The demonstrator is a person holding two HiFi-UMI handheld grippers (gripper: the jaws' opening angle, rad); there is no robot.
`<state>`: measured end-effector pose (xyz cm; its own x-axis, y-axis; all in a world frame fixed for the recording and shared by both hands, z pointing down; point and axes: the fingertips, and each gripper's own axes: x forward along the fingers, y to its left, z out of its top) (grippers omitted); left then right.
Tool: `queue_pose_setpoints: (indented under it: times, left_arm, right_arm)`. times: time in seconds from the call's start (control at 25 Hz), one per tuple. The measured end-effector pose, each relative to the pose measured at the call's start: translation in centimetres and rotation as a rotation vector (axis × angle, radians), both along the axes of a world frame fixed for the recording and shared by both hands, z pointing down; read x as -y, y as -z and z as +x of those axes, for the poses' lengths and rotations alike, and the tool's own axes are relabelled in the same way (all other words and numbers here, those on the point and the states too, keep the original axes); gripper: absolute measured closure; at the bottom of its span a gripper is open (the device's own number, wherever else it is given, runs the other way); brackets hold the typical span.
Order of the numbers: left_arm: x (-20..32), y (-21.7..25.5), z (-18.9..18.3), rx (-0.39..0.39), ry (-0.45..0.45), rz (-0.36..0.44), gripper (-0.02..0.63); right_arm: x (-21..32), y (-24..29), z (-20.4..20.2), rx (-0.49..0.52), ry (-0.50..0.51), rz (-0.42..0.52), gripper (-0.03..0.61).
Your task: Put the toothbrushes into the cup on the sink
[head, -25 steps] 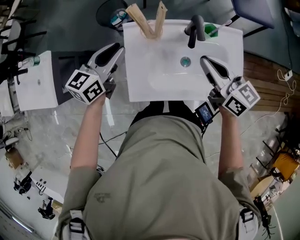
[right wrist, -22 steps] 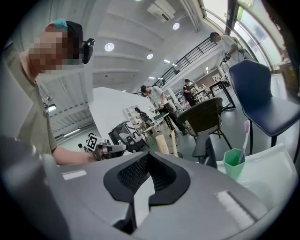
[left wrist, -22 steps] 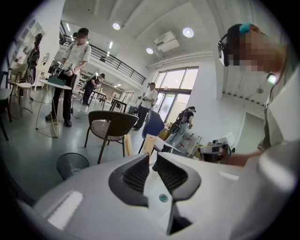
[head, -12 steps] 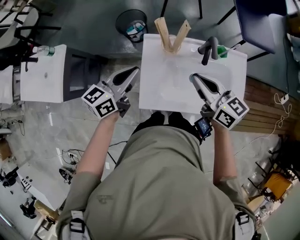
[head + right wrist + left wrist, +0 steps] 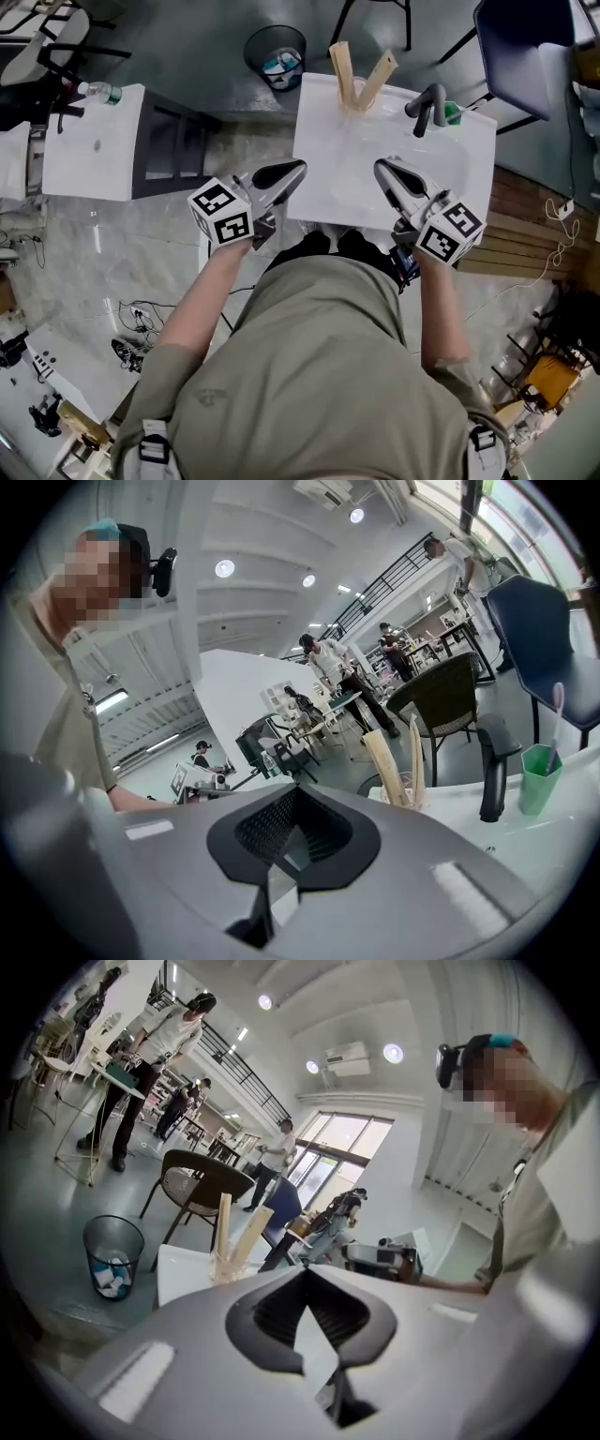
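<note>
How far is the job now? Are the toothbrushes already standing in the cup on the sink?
Done: two tan toothbrushes stand in the clear cup at the back of the sink; another stands in the green cup. In hand: nothing; the left gripper and right gripper have their fingers shut and empty. Left: no loose toothbrush shows, so probably nothing.

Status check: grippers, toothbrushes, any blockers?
Left gripper, right gripper: jaws shut, empty, near sink front. Two toothbrushes stand in cup, back of sink. Nothing blocking.
</note>
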<state>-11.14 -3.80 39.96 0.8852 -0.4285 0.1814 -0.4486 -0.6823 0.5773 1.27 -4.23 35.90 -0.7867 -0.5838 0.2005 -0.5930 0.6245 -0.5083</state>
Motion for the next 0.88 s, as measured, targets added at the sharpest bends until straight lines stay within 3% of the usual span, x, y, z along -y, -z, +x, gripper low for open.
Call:
queue_pose_setpoints:
  times: [0.6,0.88]
  left_arm:
    - [-4.4,-1.4,3.7,-0.047,-0.136,-0.070,0.609]
    - [-3.9,-1.6,2.8,-0.041,-0.113,-0.069,0.609]
  right_arm:
    - [-1.9,-1.3,-2.6,-0.024,0.054,-0.044,0.568]
    - [-2.5,-2.2,-3.5,-0.028,0.082,-0.069,0.568]
